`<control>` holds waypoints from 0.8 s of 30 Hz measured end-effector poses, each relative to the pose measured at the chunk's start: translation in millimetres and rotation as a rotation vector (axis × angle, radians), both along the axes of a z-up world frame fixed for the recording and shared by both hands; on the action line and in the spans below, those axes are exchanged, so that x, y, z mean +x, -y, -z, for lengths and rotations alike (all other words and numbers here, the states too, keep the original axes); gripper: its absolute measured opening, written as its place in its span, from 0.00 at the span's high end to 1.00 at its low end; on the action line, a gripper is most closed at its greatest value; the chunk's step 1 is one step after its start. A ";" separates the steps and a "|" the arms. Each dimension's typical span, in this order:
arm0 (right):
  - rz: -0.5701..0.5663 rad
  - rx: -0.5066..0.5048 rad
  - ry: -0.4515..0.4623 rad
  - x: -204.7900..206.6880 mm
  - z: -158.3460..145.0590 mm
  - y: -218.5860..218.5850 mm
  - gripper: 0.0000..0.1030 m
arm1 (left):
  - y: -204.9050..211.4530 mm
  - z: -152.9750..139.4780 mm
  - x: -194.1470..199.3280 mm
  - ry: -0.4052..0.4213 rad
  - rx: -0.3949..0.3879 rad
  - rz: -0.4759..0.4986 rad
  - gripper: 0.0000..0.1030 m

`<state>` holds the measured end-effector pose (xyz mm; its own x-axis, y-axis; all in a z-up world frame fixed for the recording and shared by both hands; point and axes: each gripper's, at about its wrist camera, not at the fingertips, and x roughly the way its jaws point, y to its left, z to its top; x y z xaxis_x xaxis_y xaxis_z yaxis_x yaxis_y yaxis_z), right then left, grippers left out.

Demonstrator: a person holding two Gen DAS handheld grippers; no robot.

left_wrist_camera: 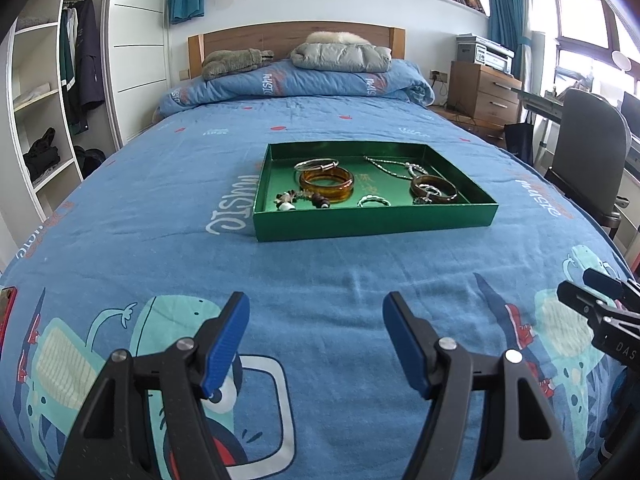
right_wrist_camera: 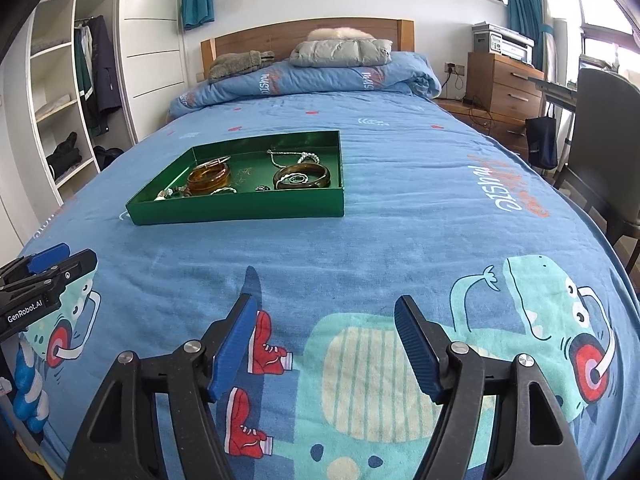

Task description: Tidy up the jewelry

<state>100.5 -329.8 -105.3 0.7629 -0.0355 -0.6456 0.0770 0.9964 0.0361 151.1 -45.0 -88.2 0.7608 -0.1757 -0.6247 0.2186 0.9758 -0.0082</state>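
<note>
Straight ahead at twelve o'clock in the left wrist view, the green tray (left_wrist_camera: 376, 222) was seen on the bedspread (left_wrist_camera: 160, 184), its long side lying crosswise to the left gripper (left_wrist_camera: 316, 340), whose jaws were spread and empty. An amber bangle (left_wrist_camera: 327, 184), a chain (left_wrist_camera: 394, 168) and a dark bangle (left_wrist_camera: 434, 188) were laid open to sight.

From the right wrist view, the tray (right_wrist_camera: 240, 210) was placed at eleven o'clock of the right gripper (right_wrist_camera: 326, 340), likewise spread and empty. The left was judged better aligned. Here the near wall hid much of the jewelry.
</note>
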 end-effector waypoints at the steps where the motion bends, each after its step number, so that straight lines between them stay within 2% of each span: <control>1: 0.003 0.002 -0.001 0.1 0.7 1.2 0.31 | 0.2 0.7 0.5 -0.001 0.003 0.000 0.34; 16: 0.015 0.006 -0.002 0.2 5.2 7.3 0.30 | -1.3 -1.3 -3.3 0.049 0.002 -0.023 0.34; 24: 0.016 0.009 0.004 -0.5 6.6 10.3 0.29 | -0.2 0.6 -3.0 0.033 0.003 -0.021 0.34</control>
<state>99.9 -340.1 -111.9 0.7648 -0.0420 -0.6429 0.0928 0.9947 0.0453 148.0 -44.8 -88.7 0.7845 -0.1571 -0.5999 0.1978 0.9802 0.0019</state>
